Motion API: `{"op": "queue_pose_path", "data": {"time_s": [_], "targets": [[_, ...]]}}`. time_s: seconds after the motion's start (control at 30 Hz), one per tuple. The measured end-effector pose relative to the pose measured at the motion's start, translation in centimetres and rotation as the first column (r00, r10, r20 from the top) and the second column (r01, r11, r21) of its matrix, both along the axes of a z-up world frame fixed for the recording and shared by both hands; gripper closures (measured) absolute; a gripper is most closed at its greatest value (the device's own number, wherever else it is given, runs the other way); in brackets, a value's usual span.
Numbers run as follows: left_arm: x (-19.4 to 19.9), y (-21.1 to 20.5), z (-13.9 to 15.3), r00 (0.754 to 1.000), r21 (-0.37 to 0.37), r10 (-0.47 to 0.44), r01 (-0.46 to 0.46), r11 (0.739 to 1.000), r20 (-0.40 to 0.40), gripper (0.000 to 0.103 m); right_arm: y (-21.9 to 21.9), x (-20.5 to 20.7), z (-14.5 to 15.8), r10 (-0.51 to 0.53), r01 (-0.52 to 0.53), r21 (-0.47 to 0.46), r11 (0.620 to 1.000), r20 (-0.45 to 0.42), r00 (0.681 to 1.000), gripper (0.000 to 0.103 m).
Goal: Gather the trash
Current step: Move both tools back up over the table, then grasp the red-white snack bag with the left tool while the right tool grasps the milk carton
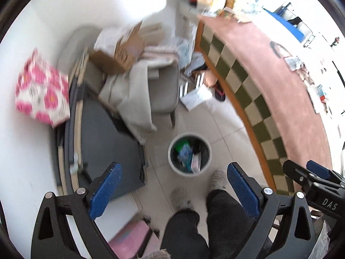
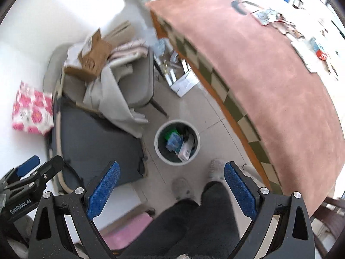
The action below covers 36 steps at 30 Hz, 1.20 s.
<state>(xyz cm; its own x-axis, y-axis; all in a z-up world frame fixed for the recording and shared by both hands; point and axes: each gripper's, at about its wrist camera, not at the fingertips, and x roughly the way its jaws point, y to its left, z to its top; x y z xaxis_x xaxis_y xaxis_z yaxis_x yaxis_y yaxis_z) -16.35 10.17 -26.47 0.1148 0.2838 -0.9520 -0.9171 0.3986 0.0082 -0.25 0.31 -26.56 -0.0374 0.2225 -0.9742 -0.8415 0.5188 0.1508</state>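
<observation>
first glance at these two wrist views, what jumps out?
The round grey trash bin on the pale tiled floor, centre frame and already holding blue and green packaging, sits just ahead of the person's grey slippers. To its right runs the long pink-topped table with scattered wrappers at its far end; to its left, a grey chair piled with cardboard and cloth. The left gripper and right gripper both hang open and empty above the floor.

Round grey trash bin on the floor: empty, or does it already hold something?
Not empty. The round grey trash bin stands upright, with a blue wrapper, a green item and a white box inside.
</observation>
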Motion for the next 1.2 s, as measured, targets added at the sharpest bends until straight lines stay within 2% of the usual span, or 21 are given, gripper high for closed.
{"op": "queue_pose_path", "data": {"time_s": [0.17,0.37,0.47,0.53,0.67,0.77,0.8,0.87,1.0,1.2], "targets": [[6.7,1.6,2.2,0.997,0.081,-0.071,0.072,0.994,-0.020,0.003,0.0,5.7,2.7,-0.097,0.096,0.052,0.994,0.016,0.995,0.004],[18.7,3.7,3.2,0.980,0.123,-0.192,0.197,0.973,-0.049,0.000,-1.9,18.1,4.2,-0.281,0.279,0.063,0.958,0.019,0.960,0.004],[26.2,5.2,2.8,0.957,0.132,-0.280,0.289,0.948,-0.080,0.000,-3.0,25.9,4.4,-0.363,0.361,0.044,0.932,0.038,0.931,0.004],[31.8,5.8,2.0,0.924,0.128,-0.367,0.379,0.916,-0.111,0.000,-3.4,31.8,4.0,-0.404,0.404,0.020,0.915,0.042,0.914,0.004],[43.8,7.4,-0.3,0.825,0.112,-0.536,0.558,0.822,-0.178,0.000,-3.4,41.6,2.1,-0.432,0.435,-0.028,0.900,0.063,0.900,0.004],[50.7,8.4,-2.6,0.744,0.067,-0.632,0.657,0.751,-0.216,0.000,-2.9,48.1,0.4,-0.446,0.451,-0.066,0.890,0.081,0.891,0.004],[53.1,8.9,-3.6,0.710,0.039,-0.667,0.691,0.722,-0.228,0.000,-2.7,50.0,-0.2,-0.449,0.454,-0.077,0.887,0.079,0.890,0.004],[56.4,9.6,-5.4,0.654,-0.001,-0.714,0.737,0.675,-0.249,0.000,-2.1,53.1,-1.1,-0.458,0.465,-0.092,0.881,0.085,0.885,0.004],[61.6,9.9,-9.5,0.503,-0.114,-0.819,0.829,0.548,-0.275,0.000,-0.4,57.9,-3.9,-0.458,0.470,-0.119,0.874,0.117,0.881,0.004],[65.4,9.3,-13.4,0.342,-0.243,-0.904,0.882,0.403,-0.256,0.001,1.3,62.2,-8.6,-0.452,0.464,-0.173,0.869,0.107,0.886,0.005]]}}
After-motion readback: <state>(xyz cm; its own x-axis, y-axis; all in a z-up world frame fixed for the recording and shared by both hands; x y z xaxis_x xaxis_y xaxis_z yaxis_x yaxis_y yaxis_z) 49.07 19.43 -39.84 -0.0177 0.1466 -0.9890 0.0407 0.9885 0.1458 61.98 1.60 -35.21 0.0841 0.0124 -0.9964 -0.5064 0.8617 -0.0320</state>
